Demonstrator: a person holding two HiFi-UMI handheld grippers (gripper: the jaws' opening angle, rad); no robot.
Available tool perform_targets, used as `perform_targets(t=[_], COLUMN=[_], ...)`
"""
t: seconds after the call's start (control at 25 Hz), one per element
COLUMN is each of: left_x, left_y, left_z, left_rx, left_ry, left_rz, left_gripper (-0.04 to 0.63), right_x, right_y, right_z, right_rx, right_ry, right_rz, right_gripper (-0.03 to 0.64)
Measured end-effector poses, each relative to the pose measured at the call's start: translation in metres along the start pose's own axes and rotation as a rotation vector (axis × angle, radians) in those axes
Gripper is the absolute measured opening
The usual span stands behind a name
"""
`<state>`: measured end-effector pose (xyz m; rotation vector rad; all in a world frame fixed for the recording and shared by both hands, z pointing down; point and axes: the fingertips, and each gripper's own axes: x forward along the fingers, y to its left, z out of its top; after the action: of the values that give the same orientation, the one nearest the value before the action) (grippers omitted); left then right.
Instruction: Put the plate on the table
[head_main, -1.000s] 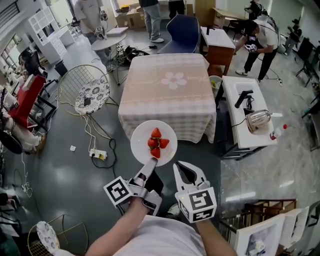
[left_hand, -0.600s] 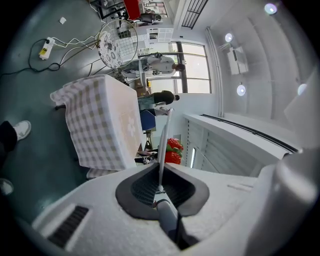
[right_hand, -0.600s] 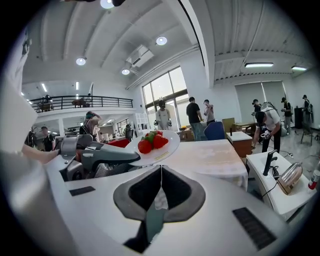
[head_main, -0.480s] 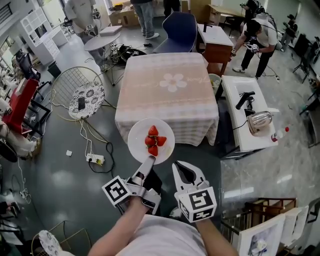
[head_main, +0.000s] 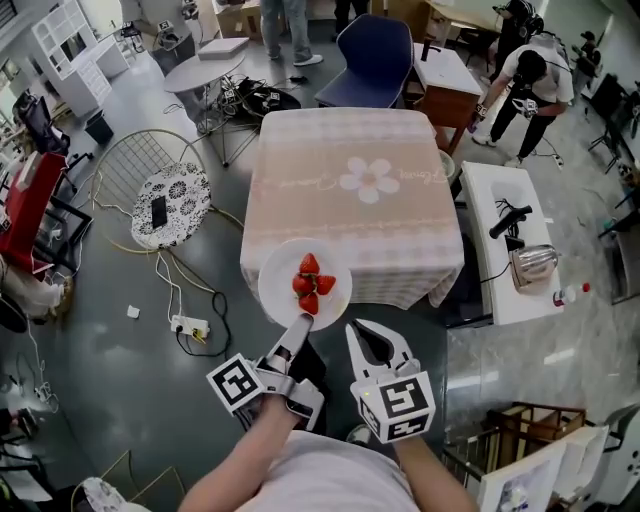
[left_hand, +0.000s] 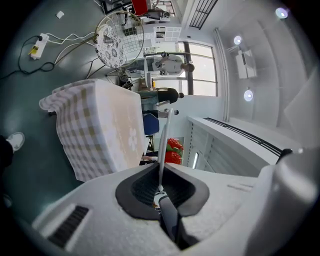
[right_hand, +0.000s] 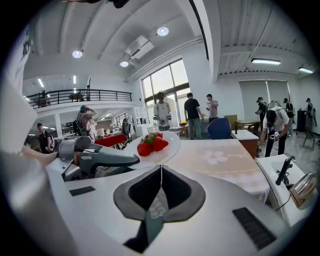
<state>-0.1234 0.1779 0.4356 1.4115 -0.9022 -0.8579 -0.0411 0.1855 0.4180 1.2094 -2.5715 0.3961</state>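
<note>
White round plate (head_main: 281, 292), strawberries (head_main: 310, 284) at centre, held level. My left gripper (head_main: 303, 322) jaws pinch its near rim. Airborne before the checked-cloth bench (head_main: 350, 180).

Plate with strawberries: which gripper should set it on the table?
Left. The left gripper pinches the rim of the plate, just short of the table; the right gripper is shut, holding nothing.

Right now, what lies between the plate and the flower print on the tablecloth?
Only bare checked cloth runs from the plate to the flower print; nothing stands there. The head view shows it.
</note>
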Motion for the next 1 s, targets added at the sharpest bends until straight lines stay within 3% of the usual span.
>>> perform_targets(t=[0.52, 1.0], left_x=[0.059, 0.091], left_y=[0.001, 0.007], left_z=[0.070, 0.088], left_rx=[-0.066, -0.080], left_ry=[0.100, 0.136], left_rz=[-0.010, -0.013], left_gripper=[0.018, 0.018], right_x=[0.081, 0.110], right_y=[-0.007, -0.028], right_z=[0.048, 0.060], right_rx=[-0.026, -0.028], right_ry=[0.041, 0.038], right_rz=[-0.091, -0.128], right_gripper=[0.005, 0.005])
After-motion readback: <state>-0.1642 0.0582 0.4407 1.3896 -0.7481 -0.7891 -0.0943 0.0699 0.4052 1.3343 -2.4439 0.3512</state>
